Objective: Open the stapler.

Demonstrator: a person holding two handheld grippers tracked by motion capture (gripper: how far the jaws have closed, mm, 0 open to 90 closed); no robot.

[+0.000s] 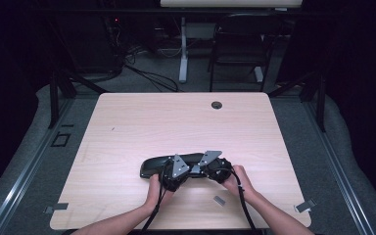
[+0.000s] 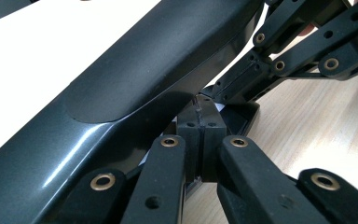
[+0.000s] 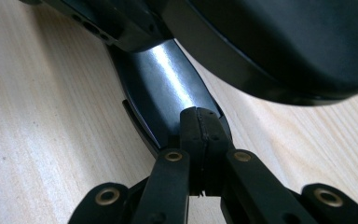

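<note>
Dark glossy-grey long curved plastic shell point(image 1: 176, 164) lying on pale wood table point(image 1: 127, 127), long axis running left-right across near half. Both tongs at its right part: left gripper point(image 2: 199, 122) w/ jaws pressed together, tips against shell's lower edge; right gripper point(image 3: 200, 128) likewise closed, tips at shell's narrow end. Whether either pinches a thin lip: can't tell. Left end of shell free. Small grey tab point(image 1: 219, 199) nearby, apart.

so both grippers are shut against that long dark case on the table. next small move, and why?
Probably open the left gripper a little and re-seat it. Its jaws meet with nothing visibly between them, beside the long dark case, so it likely has no hold. The right gripper looks equally shut at the case's edge; both rest low on the table.
</note>
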